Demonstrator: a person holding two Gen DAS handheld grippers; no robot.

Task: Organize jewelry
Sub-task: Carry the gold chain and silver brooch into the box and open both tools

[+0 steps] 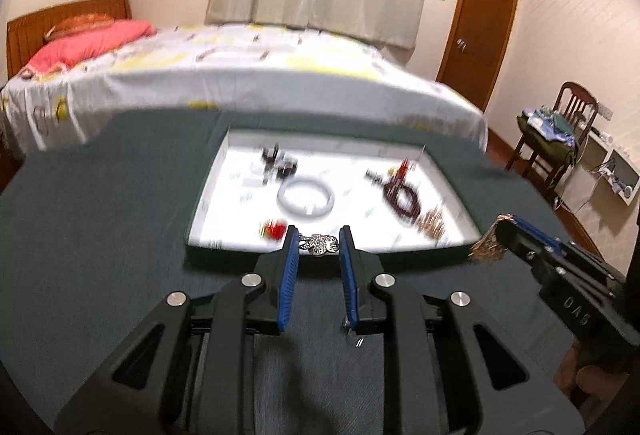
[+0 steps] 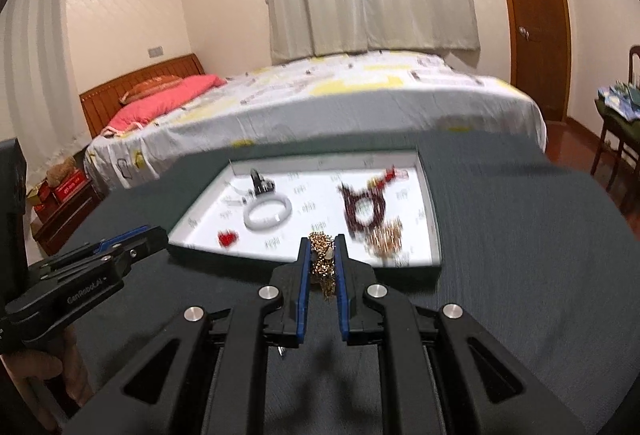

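My left gripper (image 1: 319,243) is shut on a silver rhinestone brooch (image 1: 320,244), held between its blue pads just before the near rim of a shallow white tray (image 1: 208,195). My right gripper (image 2: 323,255) is shut on a bundle of gold chain (image 2: 322,265) that hangs between its pads, near the tray's (image 2: 434,235) front edge. In the left wrist view the right gripper (image 1: 500,231) shows at the right with the gold chain (image 1: 486,247) dangling. In the tray lie a white bangle (image 1: 306,199), a dark red bead bracelet (image 1: 402,197), a red piece (image 1: 274,229) and more gold jewelry (image 1: 432,223).
The tray sits on a dark grey-green table cloth (image 1: 100,215). A bed (image 1: 240,63) with a pink pillow stands just behind the table. A wooden door (image 1: 478,23) and a chair with clutter (image 1: 560,131) are at the right. The left gripper (image 2: 120,255) shows at the left of the right wrist view.
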